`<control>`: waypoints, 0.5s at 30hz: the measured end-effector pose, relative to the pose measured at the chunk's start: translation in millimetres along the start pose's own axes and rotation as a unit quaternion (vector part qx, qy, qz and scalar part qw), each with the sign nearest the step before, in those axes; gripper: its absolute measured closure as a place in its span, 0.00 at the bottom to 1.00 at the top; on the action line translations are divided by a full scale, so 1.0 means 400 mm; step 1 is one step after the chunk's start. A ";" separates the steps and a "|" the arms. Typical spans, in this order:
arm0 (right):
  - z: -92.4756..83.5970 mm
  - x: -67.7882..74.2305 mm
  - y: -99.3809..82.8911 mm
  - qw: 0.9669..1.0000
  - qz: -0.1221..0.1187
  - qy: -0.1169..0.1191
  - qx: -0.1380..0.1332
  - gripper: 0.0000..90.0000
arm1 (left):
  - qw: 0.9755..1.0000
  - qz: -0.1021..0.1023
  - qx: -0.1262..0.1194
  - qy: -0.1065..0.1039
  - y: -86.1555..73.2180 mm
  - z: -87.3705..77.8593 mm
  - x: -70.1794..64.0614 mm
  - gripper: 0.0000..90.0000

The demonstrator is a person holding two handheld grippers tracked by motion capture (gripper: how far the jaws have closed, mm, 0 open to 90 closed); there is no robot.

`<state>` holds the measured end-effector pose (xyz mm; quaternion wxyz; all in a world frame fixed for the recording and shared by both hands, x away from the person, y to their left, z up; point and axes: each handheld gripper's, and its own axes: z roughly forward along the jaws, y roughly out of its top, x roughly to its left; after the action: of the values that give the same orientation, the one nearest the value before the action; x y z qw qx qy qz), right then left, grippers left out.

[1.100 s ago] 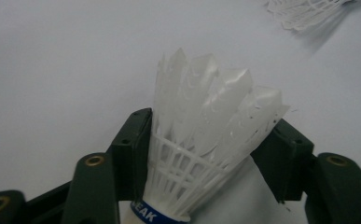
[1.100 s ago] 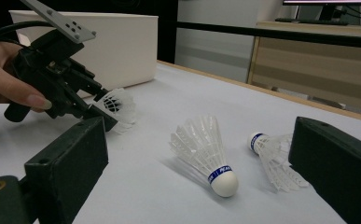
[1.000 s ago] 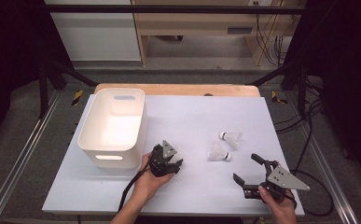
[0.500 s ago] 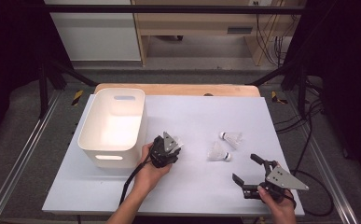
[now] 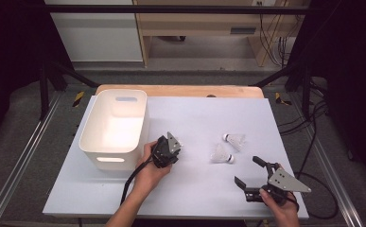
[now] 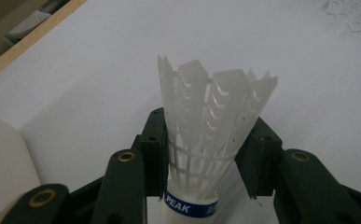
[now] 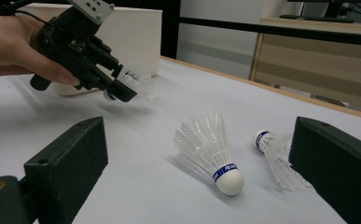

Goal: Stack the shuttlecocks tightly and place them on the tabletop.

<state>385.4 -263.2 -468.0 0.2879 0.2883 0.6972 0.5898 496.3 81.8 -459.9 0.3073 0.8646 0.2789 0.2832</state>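
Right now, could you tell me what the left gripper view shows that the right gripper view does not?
Left gripper view alone: the blue PEAK band on the held shuttlecock, its skirt clamped between that gripper's two black jaws. Right gripper view alone: two loose shuttlecocks, one near and one far, lying on the table between its open jaws, plus the left gripper from outside. Both share the white table and the white bin.

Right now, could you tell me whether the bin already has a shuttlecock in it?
No, the bin looks bare inside in the high view; two shuttlecocks lie on the table and one sits in the left gripper.
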 end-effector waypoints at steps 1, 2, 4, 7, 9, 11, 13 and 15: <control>0.000 0.000 -0.001 1.000 -0.001 -0.001 0.001 0.05 | 1.000 0.006 0.002 0.000 -0.002 -0.002 -0.001 0.66; 0.000 -0.001 -0.001 1.000 -0.002 -0.001 0.001 0.05 | 1.000 0.008 0.002 -0.001 -0.004 -0.004 -0.001 0.66; 0.001 -0.001 -0.002 1.000 -0.002 -0.001 0.001 0.05 | 1.000 0.011 0.002 -0.003 -0.006 -0.007 -0.001 0.65; 0.002 0.000 -0.002 1.000 0.000 0.000 0.003 0.05 | 1.000 0.019 0.006 -0.008 -0.010 -0.013 -0.004 0.61; 0.003 0.001 -0.003 1.000 -0.002 0.001 0.004 0.05 | 1.000 0.016 0.008 -0.020 -0.016 -0.010 -0.009 0.59; 0.004 0.002 -0.004 1.000 0.001 0.002 0.006 0.05 | 0.999 0.020 0.013 -0.030 -0.019 -0.008 -0.015 0.54; 0.004 0.000 -0.003 1.000 0.000 0.001 0.005 0.05 | 0.999 0.018 0.016 -0.038 -0.023 -0.009 -0.024 0.51; 0.002 -0.003 -0.003 1.000 0.004 0.001 0.002 0.05 | 0.999 0.007 0.009 -0.045 -0.024 -0.014 -0.025 0.48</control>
<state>386.7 -263.6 -469.1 0.2840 0.2915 0.6975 0.5898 483.0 83.6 -466.2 0.3100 0.8810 0.2612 0.2439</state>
